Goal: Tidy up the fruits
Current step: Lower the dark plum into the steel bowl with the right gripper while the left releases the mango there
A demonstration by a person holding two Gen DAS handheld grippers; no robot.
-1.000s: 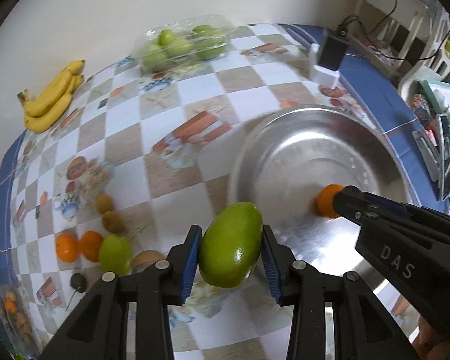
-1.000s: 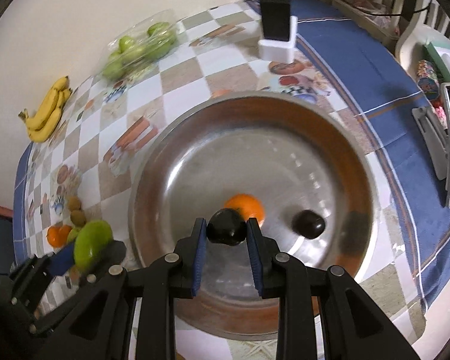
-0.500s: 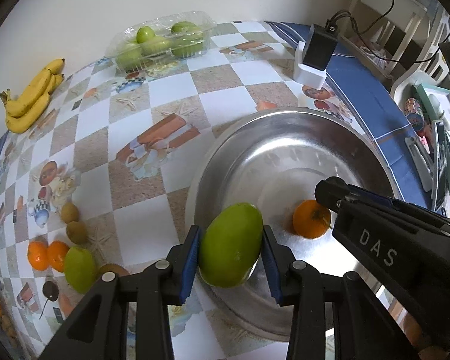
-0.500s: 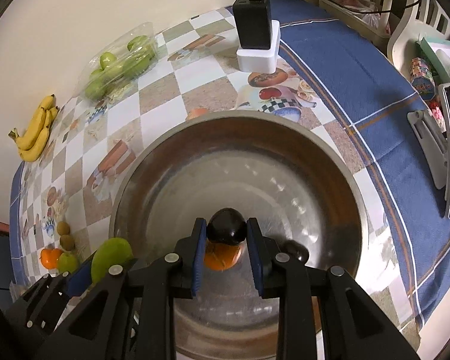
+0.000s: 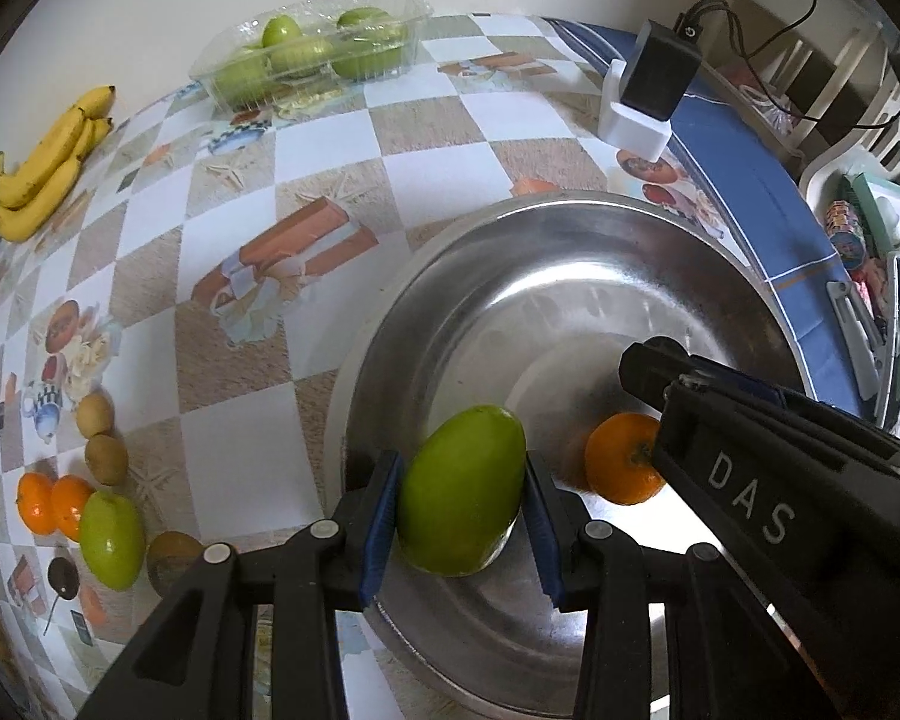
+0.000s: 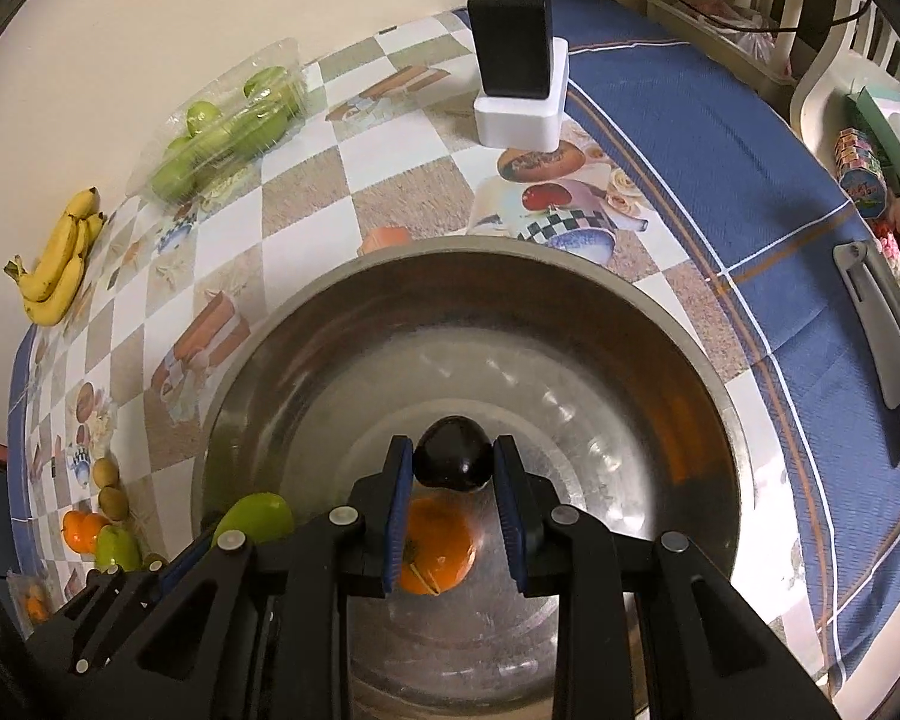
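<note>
Lowering two fruits into the bowl (image 6: 678,324) — both grippers loaded.

Left gripper (image 5: 462,510) has its jaws clamped on a mango (image 5: 462,492) above the near rim; right gripper (image 6: 453,468) pinches a dark plum (image 6: 453,459) above an orange (image 6: 435,546). Best to set each down beside the orange — not on it — then open gently.

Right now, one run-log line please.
left claw: grips green mango | right claw: grips dark plum | both over steel bowl
</note>
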